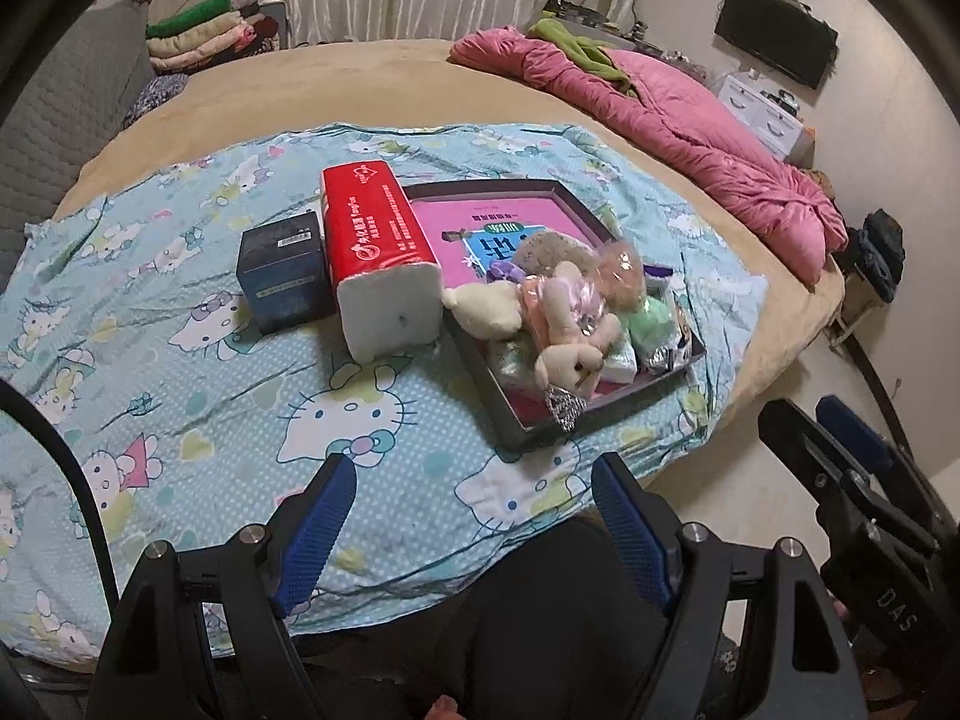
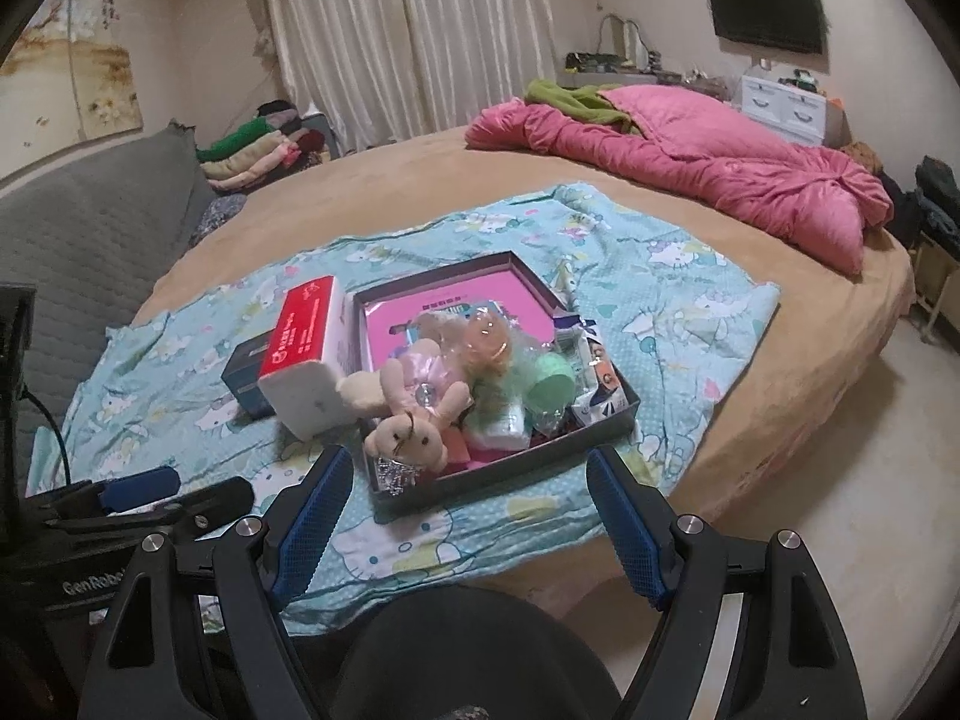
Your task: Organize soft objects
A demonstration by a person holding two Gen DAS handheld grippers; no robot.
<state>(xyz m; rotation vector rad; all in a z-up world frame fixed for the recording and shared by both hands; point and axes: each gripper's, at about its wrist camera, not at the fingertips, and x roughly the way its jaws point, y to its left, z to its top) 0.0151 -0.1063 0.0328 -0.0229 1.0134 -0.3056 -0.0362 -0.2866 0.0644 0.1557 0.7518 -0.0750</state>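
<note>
A dark shallow box tray (image 1: 591, 411) (image 2: 516, 465) lies on a blue cartoon-print cloth (image 1: 180, 372) (image 2: 690, 324) on the bed. It holds a heap of soft things: a beige plush bear (image 1: 567, 360) (image 2: 408, 432), an orange ball in wrap (image 1: 624, 276) (image 2: 489, 342), a green soft lump (image 1: 654, 315) (image 2: 549, 381) and small packets. A red tissue pack (image 1: 378, 252) (image 2: 300, 360) and a dark blue box (image 1: 282, 276) (image 2: 240, 381) stand left of the tray. My left gripper (image 1: 474, 468) hangs open over the cloth's near edge. My right gripper (image 2: 468, 462) is open just short of the tray, holding nothing.
A pink quilt (image 1: 678, 120) (image 2: 708, 168) with a green cloth lies along the bed's far right. Folded clothes (image 1: 204, 36) (image 2: 258, 150) are stacked at the back left by a grey padded headboard (image 2: 90, 228). Bare floor (image 2: 810, 480) runs along the right.
</note>
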